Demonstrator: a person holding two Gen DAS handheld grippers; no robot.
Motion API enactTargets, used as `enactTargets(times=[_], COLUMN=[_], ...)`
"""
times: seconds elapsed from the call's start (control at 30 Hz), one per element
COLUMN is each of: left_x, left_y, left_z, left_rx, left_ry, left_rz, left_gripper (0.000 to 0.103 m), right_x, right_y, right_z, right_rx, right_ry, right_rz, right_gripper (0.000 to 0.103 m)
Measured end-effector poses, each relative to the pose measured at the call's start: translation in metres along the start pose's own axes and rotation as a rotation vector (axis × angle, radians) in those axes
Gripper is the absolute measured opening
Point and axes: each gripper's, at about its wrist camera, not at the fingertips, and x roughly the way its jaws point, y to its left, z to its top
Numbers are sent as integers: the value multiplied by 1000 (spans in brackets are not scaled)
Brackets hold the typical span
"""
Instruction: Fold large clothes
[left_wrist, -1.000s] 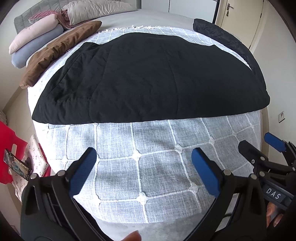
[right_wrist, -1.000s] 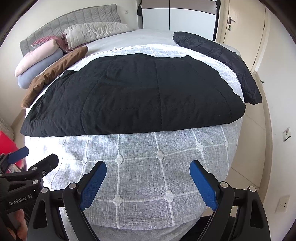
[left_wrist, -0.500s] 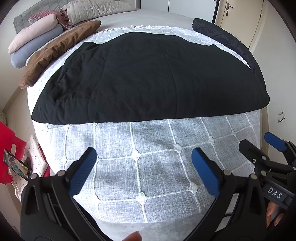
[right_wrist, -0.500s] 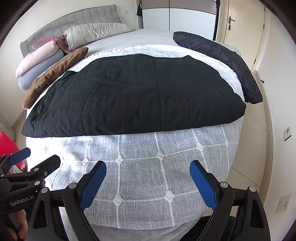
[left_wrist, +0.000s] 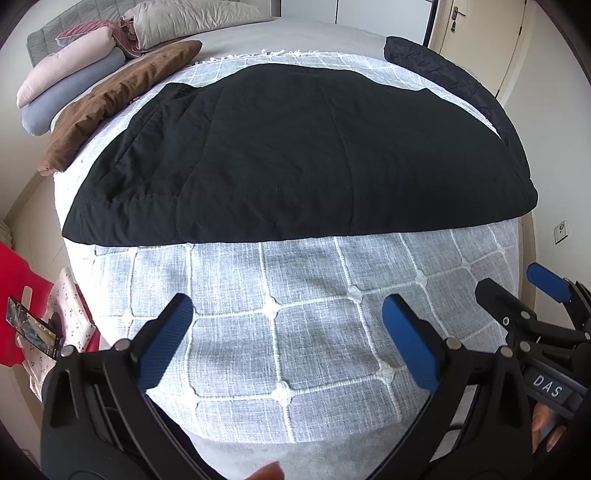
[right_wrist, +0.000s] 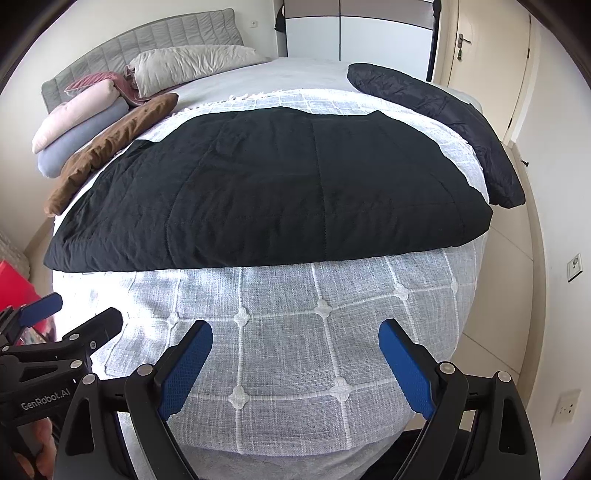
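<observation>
At the far left of the left wrist view, below the bed's edge, a phone (left_wrist: 31, 328) is lying on red and cherry-print fabric, left of the left claw (left_wrist: 282, 328). The left claw is standing wide open with nothing between its blue pads (left_wrist: 166, 339), hovering over the white checked bedspread (left_wrist: 295, 325) at the foot of the bed. Ahead of this claw and well apart from it, the black quilted garment (left_wrist: 295, 155) is lying flat across the bedspread, its near folded edge running straight across the view. Beyond it to the left, rolled pink and blue-grey bedding (left_wrist: 70, 85) and a brown cloth (left_wrist: 118, 99) are lying by the headboard. To the right of the garment, a second dark quilted piece (left_wrist: 454, 81) is lying along the bed's edge.

At the right of the same view, the right claw (left_wrist: 517, 291) is showing from the side, its body bearing the letters "DAS" (left_wrist: 548, 386); fingertips of a hand are showing just below.

In the right wrist view, the left claw's body is sitting at the left, reading "GenRobot.AI" (right_wrist: 45, 400). The right claw (right_wrist: 295, 354) is also spread wide and gripping nothing, over the bedspread (right_wrist: 288, 369). The black garment (right_wrist: 266, 192) is lying ahead of it, untouched. A wall socket (right_wrist: 565, 408) is showing at the far right.
</observation>
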Motion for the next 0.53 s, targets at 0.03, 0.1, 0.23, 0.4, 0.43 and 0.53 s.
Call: enactTargets(times=[0.03, 0.1, 0.23, 0.4, 0.43, 0.53], left_x=[0, 0, 1, 5, 6, 10], left_y=[0, 0, 0, 0, 0, 1], left_z=[0, 0, 0, -1, -2, -1], left_rx=[-1, -1, -1, -1, 0, -8], left_ry=[0, -1, 3, 16, 18, 27], left_rz=[0, 0, 0, 1, 0, 6], left_gripper=[102, 102, 102, 102, 102, 102], right_x=[0, 0, 0, 2, 3, 7], right_y=[0, 0, 1, 2, 2, 1], right_z=[0, 0, 0, -1, -1, 0], right_rx=[0, 0, -1, -3, -3, -1], right_ry=[0, 0, 4, 11, 13, 21], right_rz=[0, 0, 0, 3, 3, 5], right_gripper=[93, 93, 93, 93, 93, 93])
